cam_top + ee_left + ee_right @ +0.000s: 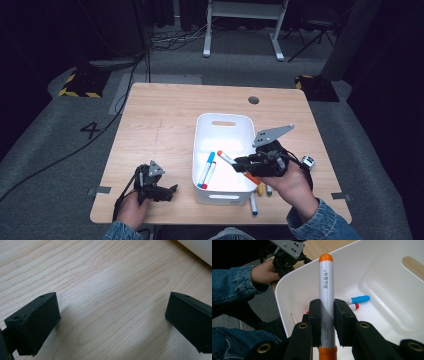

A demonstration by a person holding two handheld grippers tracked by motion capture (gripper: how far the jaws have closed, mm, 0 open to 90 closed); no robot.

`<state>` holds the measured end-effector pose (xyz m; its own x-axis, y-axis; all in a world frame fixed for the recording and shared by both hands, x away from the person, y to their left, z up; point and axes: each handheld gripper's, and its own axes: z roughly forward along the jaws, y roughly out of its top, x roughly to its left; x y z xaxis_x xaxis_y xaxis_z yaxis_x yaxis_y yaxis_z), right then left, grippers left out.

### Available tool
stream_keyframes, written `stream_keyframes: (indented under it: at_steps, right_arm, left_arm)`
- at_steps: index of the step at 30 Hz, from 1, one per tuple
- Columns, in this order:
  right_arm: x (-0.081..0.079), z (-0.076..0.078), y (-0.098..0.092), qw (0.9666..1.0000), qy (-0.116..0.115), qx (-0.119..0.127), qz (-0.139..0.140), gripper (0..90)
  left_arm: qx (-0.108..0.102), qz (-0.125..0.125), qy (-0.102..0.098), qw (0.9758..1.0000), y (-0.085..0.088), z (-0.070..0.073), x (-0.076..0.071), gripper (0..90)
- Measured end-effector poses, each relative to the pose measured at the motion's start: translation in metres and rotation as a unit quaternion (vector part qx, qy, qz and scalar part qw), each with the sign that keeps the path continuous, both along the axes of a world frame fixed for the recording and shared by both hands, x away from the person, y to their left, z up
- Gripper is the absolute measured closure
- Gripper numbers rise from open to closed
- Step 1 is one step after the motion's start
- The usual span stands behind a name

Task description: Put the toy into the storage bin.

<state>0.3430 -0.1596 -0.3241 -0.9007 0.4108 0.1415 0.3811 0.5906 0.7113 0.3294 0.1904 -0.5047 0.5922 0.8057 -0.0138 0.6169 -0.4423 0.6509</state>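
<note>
Clamping an orange-capped marker [326, 302] between its pads, the right gripper [327, 315] held it over the white bin [200, 150], where blue-capped [359, 299] and red-capped markers [354, 306] lay beyond its fingertips. The left gripper [112, 315] stood wide open over the bare table [105, 285], holding nothing.

Black two-jaw gripper [327, 315] bodies, brass-ringed screw holes, grey triangular plates, denim sleeves [229, 285].

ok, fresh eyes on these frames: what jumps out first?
The right gripper, its jaws clamped on an orange-capped marker over the white bin at mid-table. Next, a blue-capped marker and a red-capped marker lying in the bin. The left gripper sits open over bare wood, front left.
</note>
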Motion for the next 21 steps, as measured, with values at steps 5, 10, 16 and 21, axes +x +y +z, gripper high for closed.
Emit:
stream_keyframes:
  at_steps: [5,10,16,21]
  right_arm:
    - [0.001,-0.008,0.003,0.9998,0.011,-0.013,0.000,77.0]
    - [0.002,-0.013,0.006,0.9997,0.011,-0.023,0.003,76.9]
    - [0.003,-0.016,0.011,0.9997,0.011,-0.021,0.008,76.9]
    - [0.004,-0.023,0.014,0.9993,0.018,-0.032,0.009,76.9]
  left_arm:
    - [0.000,0.001,-0.001,1.0000,0.000,0.000,0.000,0.0]
    - [-0.001,0.001,-0.001,1.0000,0.000,0.000,0.000,0.0]
    - [0.000,0.001,-0.001,1.0000,0.000,0.000,0.000,0.0]
    - [0.000,0.001,-0.001,1.0000,0.000,0.000,0.000,0.0]
